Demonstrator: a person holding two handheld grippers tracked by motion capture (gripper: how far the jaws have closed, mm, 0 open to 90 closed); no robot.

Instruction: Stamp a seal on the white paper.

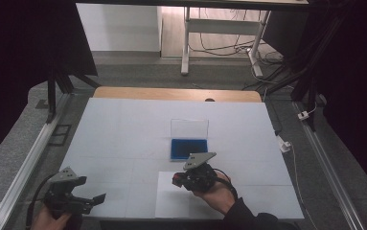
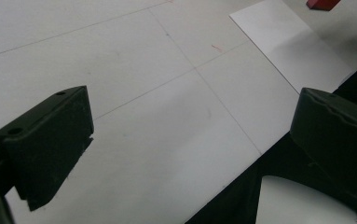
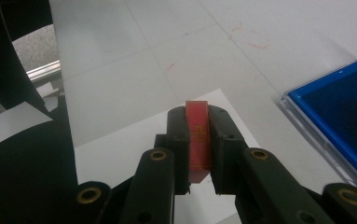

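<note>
A small red block (image 3: 198, 135) stands upright between the jaws of my right gripper (image 3: 198, 119), which is shut on it. In the high view that gripper (image 1: 178, 181) hovers over the top edge of a white paper sheet (image 1: 171, 203), just in front of a blue ink pad (image 1: 189, 149) whose clear lid (image 1: 189, 128) stands open behind it. The blue pad (image 3: 339, 112) lies to the right of the jaws in the right gripper view. My left gripper (image 1: 91, 198) is near the table's front left corner, open and holding nothing. Its jaws (image 2: 192, 140) stand wide apart over the white table.
The white table top (image 1: 123, 129) has a wooden strip along its far edge. Metal rails (image 1: 23, 167) run along both sides, and cables (image 1: 291, 153) hang at the right. In the left gripper view the paper sheet (image 2: 288, 46) and the red block (image 2: 323, 3) lie far off.
</note>
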